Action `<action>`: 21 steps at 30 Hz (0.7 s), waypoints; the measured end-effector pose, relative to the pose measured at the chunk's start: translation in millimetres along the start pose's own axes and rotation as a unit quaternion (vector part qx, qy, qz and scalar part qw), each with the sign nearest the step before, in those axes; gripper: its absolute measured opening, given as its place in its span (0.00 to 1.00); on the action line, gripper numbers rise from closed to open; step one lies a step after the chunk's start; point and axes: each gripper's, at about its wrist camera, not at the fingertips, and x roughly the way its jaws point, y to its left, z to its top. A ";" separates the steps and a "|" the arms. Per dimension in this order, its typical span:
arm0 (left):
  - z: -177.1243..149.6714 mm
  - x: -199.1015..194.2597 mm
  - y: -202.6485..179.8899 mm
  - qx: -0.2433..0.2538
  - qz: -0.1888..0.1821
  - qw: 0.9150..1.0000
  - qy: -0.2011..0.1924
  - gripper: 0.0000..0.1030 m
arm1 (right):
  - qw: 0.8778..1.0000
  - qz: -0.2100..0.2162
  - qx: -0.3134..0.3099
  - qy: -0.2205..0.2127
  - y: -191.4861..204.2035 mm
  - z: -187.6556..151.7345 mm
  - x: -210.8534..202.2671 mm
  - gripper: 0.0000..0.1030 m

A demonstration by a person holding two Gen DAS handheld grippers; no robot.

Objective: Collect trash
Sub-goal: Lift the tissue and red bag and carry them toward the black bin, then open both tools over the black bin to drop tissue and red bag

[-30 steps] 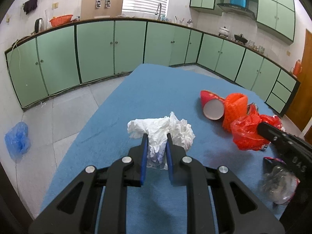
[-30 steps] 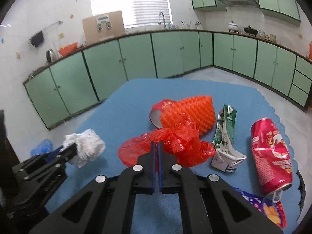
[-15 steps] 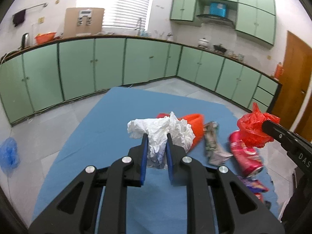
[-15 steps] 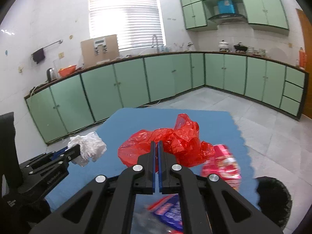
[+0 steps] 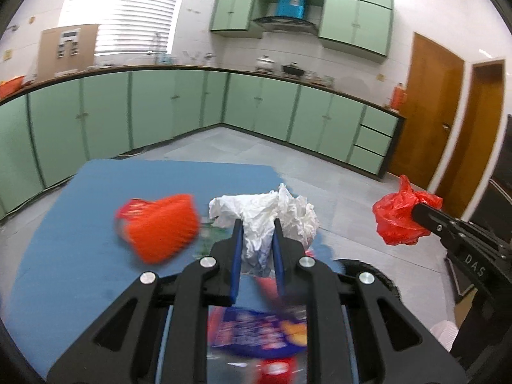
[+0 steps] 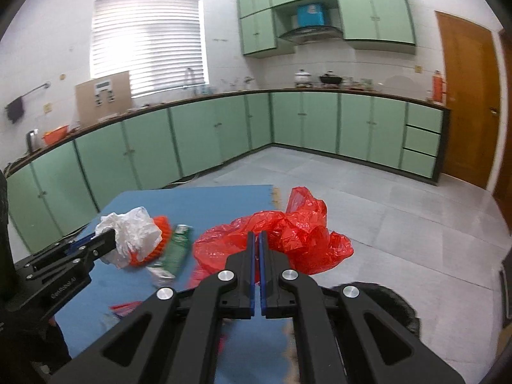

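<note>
My left gripper [image 5: 256,224] is nipped partly closed on the crumpled tissue [image 5: 265,214], held above the blue table [image 5: 80,256]. At two o'clock, my right gripper [image 6: 258,235], jaws fully pinched, carries the red plastic bag [image 6: 288,233] by a thin fold that could slip free. The black bin [image 6: 384,300] sits low at four o'clock; releasing short would drop both onto the floor.

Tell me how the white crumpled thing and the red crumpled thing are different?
The white crumpled paper looks dull and papery; the red plastic bag is shiny and a bit see-through. The paper sits in the left hand-held gripper, whose fingers stay a little apart around it; the bag is pinched in the right hand-held gripper, whose fingers are almost together. In the right view the bag looks bigger. Both are scrunched trash held up above the blue table.
</note>
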 end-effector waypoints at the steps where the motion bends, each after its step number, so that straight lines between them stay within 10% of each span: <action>1: -0.7 7.3 -14.4 0.005 -0.011 1.000 0.003 0.15 | 1.000 -0.005 0.002 0.000 -6.9 -1.2 -1.3 0.02; 21: -50.0 119.0 -167.7 0.072 -0.118 0.987 0.081 0.16 | 0.991 -0.099 0.069 0.060 -167.5 -54.2 19.6 0.02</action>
